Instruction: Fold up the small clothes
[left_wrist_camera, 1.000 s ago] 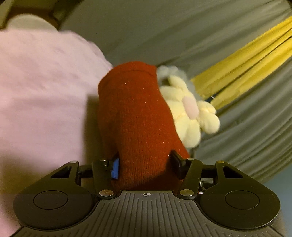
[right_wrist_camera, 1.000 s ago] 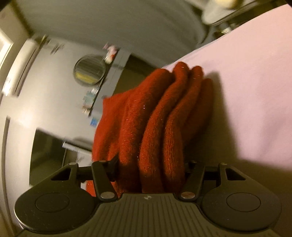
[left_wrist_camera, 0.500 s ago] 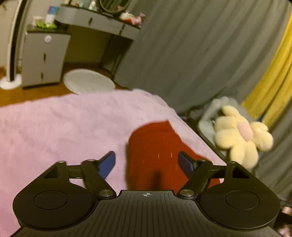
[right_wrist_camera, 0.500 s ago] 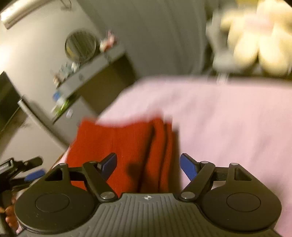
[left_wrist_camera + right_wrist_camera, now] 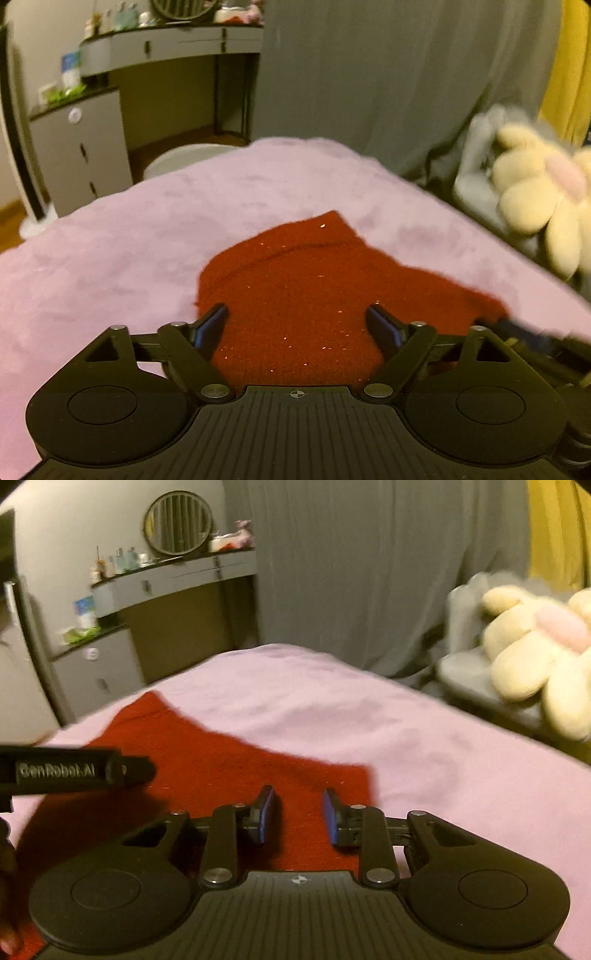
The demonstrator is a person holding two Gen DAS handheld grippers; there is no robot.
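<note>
A dark red knitted garment (image 5: 295, 288) lies flat on the pink blanket (image 5: 110, 251). My left gripper (image 5: 297, 323) is open and empty, its fingers spread wide just above the garment's near part. In the right wrist view the same red garment (image 5: 229, 764) lies at the left, and my right gripper (image 5: 298, 812) is open with a narrower gap over its right near corner. The left gripper's black body (image 5: 74, 770) reaches in from the left edge over the garment.
A cream flower-shaped plush (image 5: 543, 199) sits on a grey chair at the blanket's right edge. Grey curtains (image 5: 369, 74) hang behind. A dressing table (image 5: 173, 576) with a round mirror and a drawer unit (image 5: 81, 155) stand at the far left.
Both grippers were shut on the bunched red garment held up; they have opened and let it go. It now lies spread flat on the blanket, and both grippers have pulled back.
</note>
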